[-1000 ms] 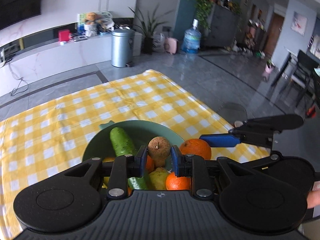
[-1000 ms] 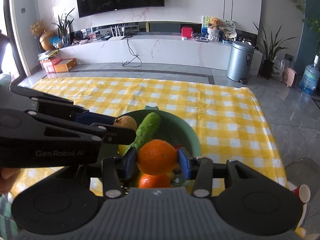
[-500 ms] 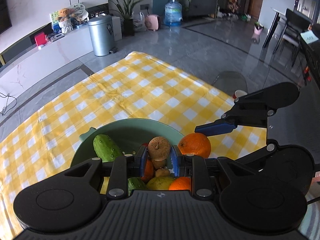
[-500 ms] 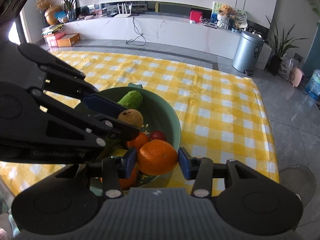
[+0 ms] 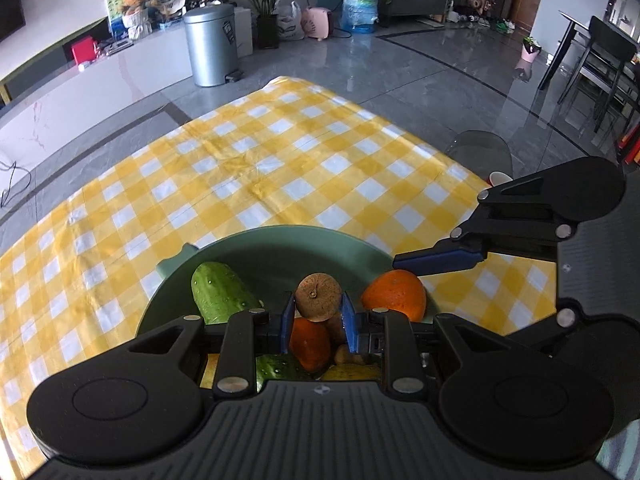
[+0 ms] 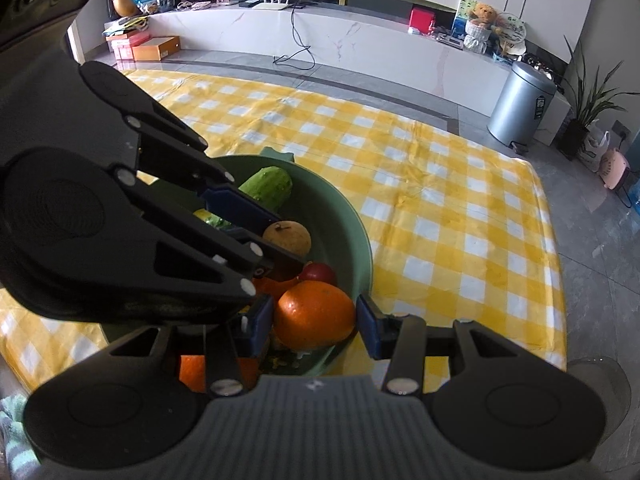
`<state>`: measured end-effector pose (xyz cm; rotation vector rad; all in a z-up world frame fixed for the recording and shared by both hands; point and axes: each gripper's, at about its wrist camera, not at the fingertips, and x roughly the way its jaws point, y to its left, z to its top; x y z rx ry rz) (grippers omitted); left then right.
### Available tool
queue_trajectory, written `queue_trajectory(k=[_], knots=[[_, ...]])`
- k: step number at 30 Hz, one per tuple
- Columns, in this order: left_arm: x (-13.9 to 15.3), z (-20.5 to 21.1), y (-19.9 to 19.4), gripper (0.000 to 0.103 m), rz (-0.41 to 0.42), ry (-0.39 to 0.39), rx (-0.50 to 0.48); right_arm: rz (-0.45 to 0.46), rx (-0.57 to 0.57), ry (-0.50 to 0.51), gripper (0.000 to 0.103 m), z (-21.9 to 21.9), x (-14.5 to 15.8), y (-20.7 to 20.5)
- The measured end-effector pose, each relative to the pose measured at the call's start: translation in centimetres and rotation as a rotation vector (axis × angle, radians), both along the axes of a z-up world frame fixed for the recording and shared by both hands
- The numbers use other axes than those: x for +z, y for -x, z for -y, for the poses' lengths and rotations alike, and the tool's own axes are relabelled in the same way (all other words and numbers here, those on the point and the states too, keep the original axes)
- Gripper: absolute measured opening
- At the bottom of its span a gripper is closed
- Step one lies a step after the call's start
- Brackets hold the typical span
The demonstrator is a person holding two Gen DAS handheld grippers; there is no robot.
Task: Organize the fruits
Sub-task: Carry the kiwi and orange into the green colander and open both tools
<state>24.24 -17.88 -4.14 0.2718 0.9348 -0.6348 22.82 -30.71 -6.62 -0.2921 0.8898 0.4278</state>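
Observation:
A green bowl (image 5: pixel 280 236) (image 6: pixel 360 240) stands on the yellow checked cloth, holding a cucumber (image 5: pixel 222 296) (image 6: pixel 268 186), a small red fruit (image 6: pixel 318 273), oranges and other fruit. My left gripper (image 5: pixel 318 312) is shut on a round brown fruit (image 5: pixel 319 297) (image 6: pixel 287 237) just above the pile. My right gripper (image 6: pixel 316 320) is shut on an orange (image 6: pixel 314 314) (image 5: pixel 394 294) over the bowl's near right rim. In the left wrist view one blue finger (image 5: pixel 440 258) of the right gripper lies over the orange. The two grippers are side by side, close together.
The checked cloth (image 5: pixel 280 152) covers the table around the bowl, ending at a right edge (image 6: pixel 556 280). Past that edge is a glass-topped stand (image 5: pixel 480 148) with a red cup (image 5: pixel 500 178). A metal bin (image 6: pixel 520 108) and a water bottle (image 5: pixel 360 4) stand on the floor.
Both grippers have sunk toward the bowl and tipped further down, each keeping its fruit. The bowl now sits lower and closer in both views.

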Motion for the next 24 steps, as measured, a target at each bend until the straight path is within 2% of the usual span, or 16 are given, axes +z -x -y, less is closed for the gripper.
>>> queue_trajectory(k=[14, 20, 24], knots=[[-0.97, -0.07, -0.35, 0.029, -0.024, 0.004, 0.007, -0.044, 0.017, 0.003, 0.043, -0.52, -1.02, -0.52], [-0.78, -0.35, -0.37, 0.036, -0.030, 0.020, 0.021, -0.039, 0.022, 0.010, 0.044, -0.62, -0.72, -0.38], [-0.20, -0.66, -0.10, 0.045, -0.017, 0.046, 0.034, -0.034, 0.019, 0.009, 0.046, -0.56, -0.29, -0.30]])
